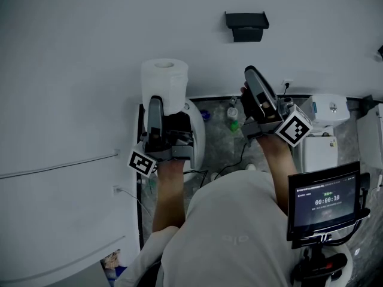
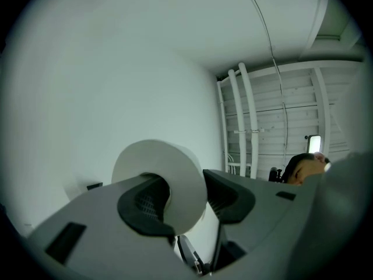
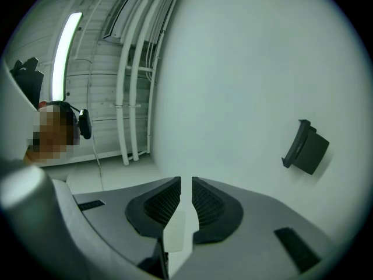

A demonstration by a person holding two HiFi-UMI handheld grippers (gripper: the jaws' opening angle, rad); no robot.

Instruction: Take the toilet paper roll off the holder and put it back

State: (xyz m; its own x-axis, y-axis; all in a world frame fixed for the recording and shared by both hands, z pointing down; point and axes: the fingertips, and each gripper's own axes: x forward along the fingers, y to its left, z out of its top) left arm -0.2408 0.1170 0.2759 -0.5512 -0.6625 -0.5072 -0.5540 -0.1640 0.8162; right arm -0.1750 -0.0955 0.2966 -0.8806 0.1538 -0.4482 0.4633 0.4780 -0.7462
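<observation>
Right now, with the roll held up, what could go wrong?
1. The soft toilet paper roll sticks out well past the left tool; it may squash or slip out.
2. The holder sits apart, up and to the right on the wall; the roll may bump it or miss it.

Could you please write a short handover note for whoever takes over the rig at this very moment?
Left gripper: shut on the white toilet paper roll, held up before the white wall.
Right gripper: jaws nearly together, empty.
Black wall-mounted holder: bare, up and right of the roll in the head view.
Done: roll off the holder.
To do: put it back on the holder.
</observation>
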